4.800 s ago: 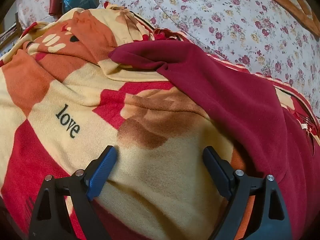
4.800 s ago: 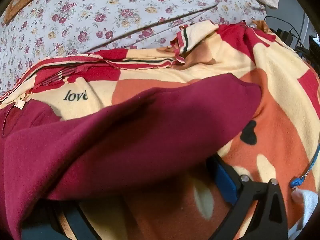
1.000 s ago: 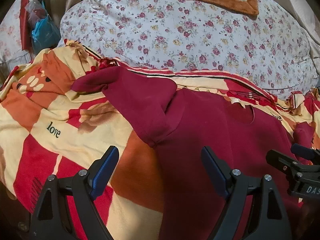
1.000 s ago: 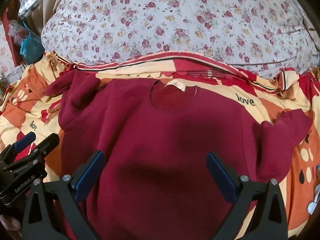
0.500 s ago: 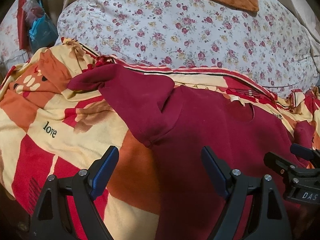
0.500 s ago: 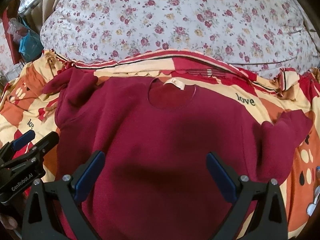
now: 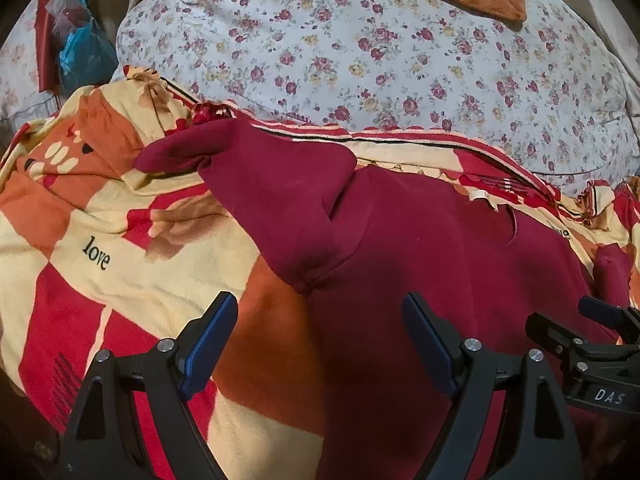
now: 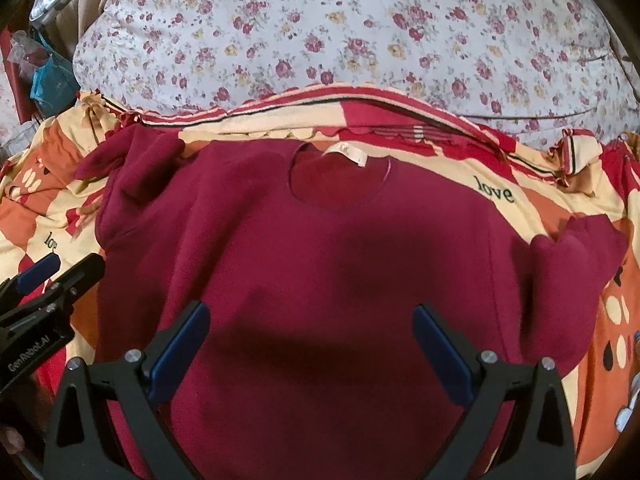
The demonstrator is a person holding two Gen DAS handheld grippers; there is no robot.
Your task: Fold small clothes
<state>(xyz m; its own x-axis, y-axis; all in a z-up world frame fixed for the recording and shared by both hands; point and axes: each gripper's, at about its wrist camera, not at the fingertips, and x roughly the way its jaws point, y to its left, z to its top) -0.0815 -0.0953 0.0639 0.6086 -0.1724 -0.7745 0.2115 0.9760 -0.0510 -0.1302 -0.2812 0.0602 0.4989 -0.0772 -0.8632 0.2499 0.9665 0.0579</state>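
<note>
A: Left claw (image 7: 316, 340), right claw (image 8: 308, 344)?
B: Both spread wide, empty, above the sweater (image 8: 320, 260).
A: Sweater's position?
B: Flat, neckline (image 8: 340, 176) away from the claws, on the patterned blanket (image 7: 120, 240) before a floral quilt (image 8: 360, 32).

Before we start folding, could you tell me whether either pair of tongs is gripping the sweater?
No, both the left tongs and the right tongs are open above the sweater, holding nothing.
</note>
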